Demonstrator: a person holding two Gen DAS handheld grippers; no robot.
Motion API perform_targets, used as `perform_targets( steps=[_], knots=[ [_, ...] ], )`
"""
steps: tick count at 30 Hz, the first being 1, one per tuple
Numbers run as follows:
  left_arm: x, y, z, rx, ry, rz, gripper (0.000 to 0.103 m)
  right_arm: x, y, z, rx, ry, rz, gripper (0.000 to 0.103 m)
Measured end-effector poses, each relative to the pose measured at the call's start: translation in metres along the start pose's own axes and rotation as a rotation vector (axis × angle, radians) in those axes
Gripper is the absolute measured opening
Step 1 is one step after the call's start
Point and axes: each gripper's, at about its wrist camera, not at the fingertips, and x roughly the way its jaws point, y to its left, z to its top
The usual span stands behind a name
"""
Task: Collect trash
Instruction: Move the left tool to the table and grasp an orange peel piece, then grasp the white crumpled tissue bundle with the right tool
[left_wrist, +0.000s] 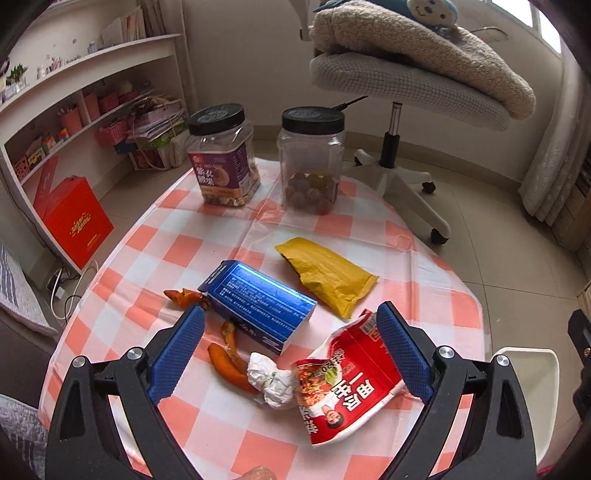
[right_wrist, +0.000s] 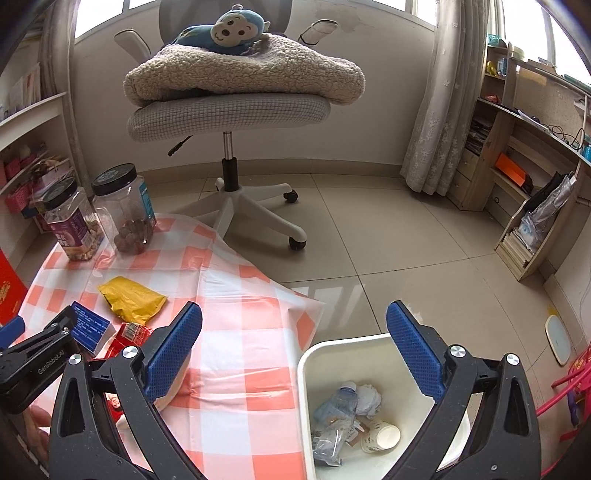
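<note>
On the checked tablecloth (left_wrist: 236, 236) lie a blue carton (left_wrist: 258, 302), a yellow padded envelope (left_wrist: 328, 277), a red noodle wrapper (left_wrist: 347, 384), a crumpled white paper ball (left_wrist: 271, 384) and orange peels (left_wrist: 229, 362). My left gripper (left_wrist: 290, 328) is open just above them, empty, with the paper ball and wrapper between its fingers. My right gripper (right_wrist: 293, 321) is open and empty above the white trash bin (right_wrist: 314, 354), which holds a plastic bottle, paper cup and crumpled paper. The envelope (right_wrist: 131, 299), carton (right_wrist: 88, 326) and wrapper (right_wrist: 127, 338) also show in the right wrist view.
Two black-lidded clear jars (left_wrist: 225, 155) (left_wrist: 312, 162) stand at the table's far edge. An office chair (right_wrist: 229, 107) with a blanket and plush monkey stands beyond. Shelves (left_wrist: 74, 110) and a red box (left_wrist: 74, 218) are left; a wooden shelf (right_wrist: 524, 177) is right.
</note>
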Motion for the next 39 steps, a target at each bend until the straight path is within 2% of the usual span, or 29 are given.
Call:
perform_targets(
  steps=[3, 5, 6, 7, 9, 14, 16, 17, 19, 20, 22, 26, 32, 35, 38, 39],
  knots=[
    [0.043, 0.041, -0.005, -0.141, 0.164, 0.045, 0.091, 0.004, 0.019, 0.003, -0.006, 0.01, 0.035, 0.096],
    [0.072, 0.069, -0.016, -0.26, 0.299, 0.022, 0.091, 0.008, 0.031, 0.005, -0.013, 0.03, 0.065, 0.096],
    [0.085, 0.08, -0.023, -0.313, 0.362, -0.001, 0.089, 0.01, 0.037, 0.006, -0.016, 0.044, 0.083, 0.096],
    [0.096, 0.088, -0.029, -0.357, 0.414, -0.019, 0.081, 0.013, 0.042, 0.006, -0.017, 0.058, 0.101, 0.096],
    [0.11, 0.098, -0.039, -0.403, 0.463, -0.028, 0.075, 0.019, 0.052, 0.007, -0.016, 0.086, 0.131, 0.096],
    [0.118, 0.094, -0.041, -0.389, 0.434, -0.039, 0.07, 0.031, 0.068, 0.006, -0.025, 0.127, 0.174, 0.096],
    [0.117, 0.093, -0.04, -0.391, 0.421, -0.075, 0.068, 0.033, 0.073, 0.004, -0.038, 0.142, 0.185, 0.096],
    [0.118, 0.092, -0.039, -0.375, 0.422, -0.083, 0.063, 0.034, 0.076, 0.003, -0.049, 0.148, 0.188, 0.096],
    [0.117, 0.086, -0.04, -0.301, 0.429, -0.052, 0.029, 0.035, 0.083, 0.001, -0.076, 0.154, 0.203, 0.096],
    [0.116, 0.087, -0.039, -0.281, 0.429, -0.048, 0.023, 0.035, 0.087, 0.0, -0.097, 0.156, 0.214, 0.096],
    [0.11, 0.095, -0.042, -0.28, 0.432, -0.064, 0.018, 0.034, 0.098, -0.002, -0.153, 0.155, 0.243, 0.096],
    [0.083, 0.127, -0.038, -0.259, 0.384, -0.035, 0.016, 0.03, 0.135, -0.015, -0.329, 0.157, 0.333, 0.096],
    [0.029, 0.175, -0.018, -0.23, 0.282, -0.041, 0.016, 0.026, 0.214, -0.064, -0.695, 0.199, 0.458, 0.095],
    [0.014, 0.191, -0.016, -0.23, 0.246, -0.048, 0.016, 0.032, 0.244, -0.089, -0.826, 0.237, 0.474, 0.088],
    [0.013, 0.2, -0.016, -0.252, 0.273, -0.11, 0.016, 0.046, 0.256, -0.103, -0.856, 0.283, 0.454, 0.086],
    [0.014, 0.2, -0.016, -0.252, 0.283, -0.125, 0.016, 0.051, 0.258, -0.104, -0.863, 0.274, 0.434, 0.086]
  ],
)
